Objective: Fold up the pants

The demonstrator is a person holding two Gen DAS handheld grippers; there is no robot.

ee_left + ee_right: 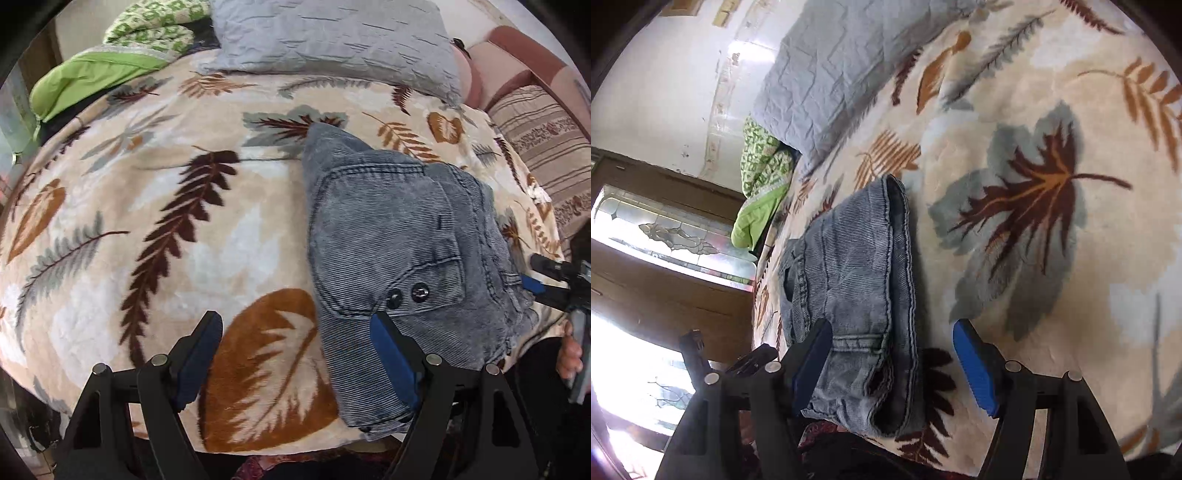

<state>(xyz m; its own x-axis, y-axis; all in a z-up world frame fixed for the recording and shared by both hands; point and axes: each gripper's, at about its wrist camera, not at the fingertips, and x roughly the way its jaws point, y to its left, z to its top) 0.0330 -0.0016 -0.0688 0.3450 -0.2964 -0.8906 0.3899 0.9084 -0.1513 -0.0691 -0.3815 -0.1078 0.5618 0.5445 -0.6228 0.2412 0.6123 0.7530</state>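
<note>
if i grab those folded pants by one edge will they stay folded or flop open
Likely flop: the pants are soft ribbed cloth in loose stacked layers. Probably heavy for their size, being thick. The plush blanket should resist sliding.

A hand (570, 354) on the right gripper is cropped by the left wrist view's right edge; the folded grey-blue corduroy pants' (399, 236) near end disappears behind the left gripper's blue-padded finger (395, 354).

Soft daylight; the bright window (631, 369) at lower left blows out with glare; fisheye edges curve, darken, slightly blur.
</note>
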